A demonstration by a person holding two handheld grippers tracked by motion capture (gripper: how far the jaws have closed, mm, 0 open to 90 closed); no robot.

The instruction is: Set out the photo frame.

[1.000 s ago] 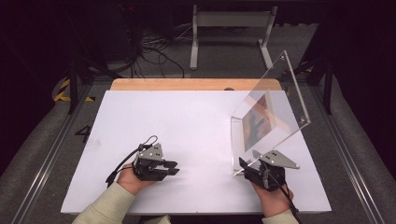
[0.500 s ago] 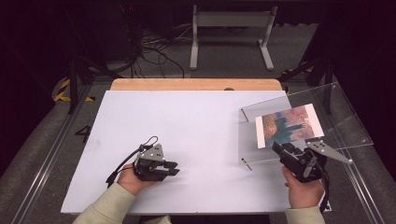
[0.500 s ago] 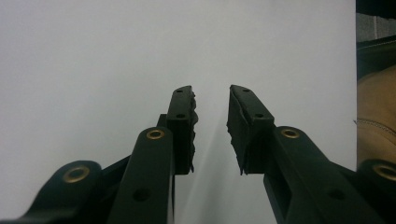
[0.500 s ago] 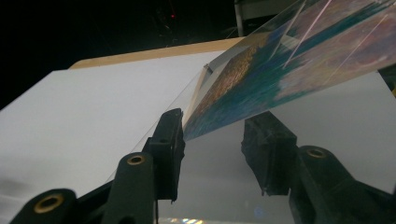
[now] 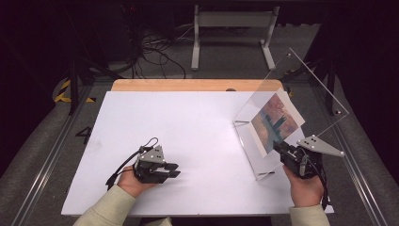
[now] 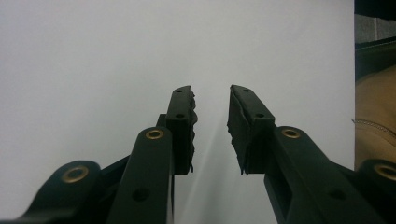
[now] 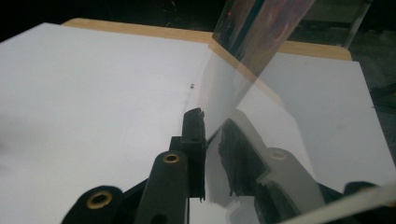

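Gripping the clear acrylic photo frame by its near edge, my right gripper has just been closing its jaws, and they now pinch the sheet between them. The frame stands tilted at the right side of the white table, one edge still down — mid-lift, I judge, or mid-turn. My left gripper rests on the table, jaws partly apart, holding nothing. Next comes a steady lift — slippery plastic wants a firm pinch.
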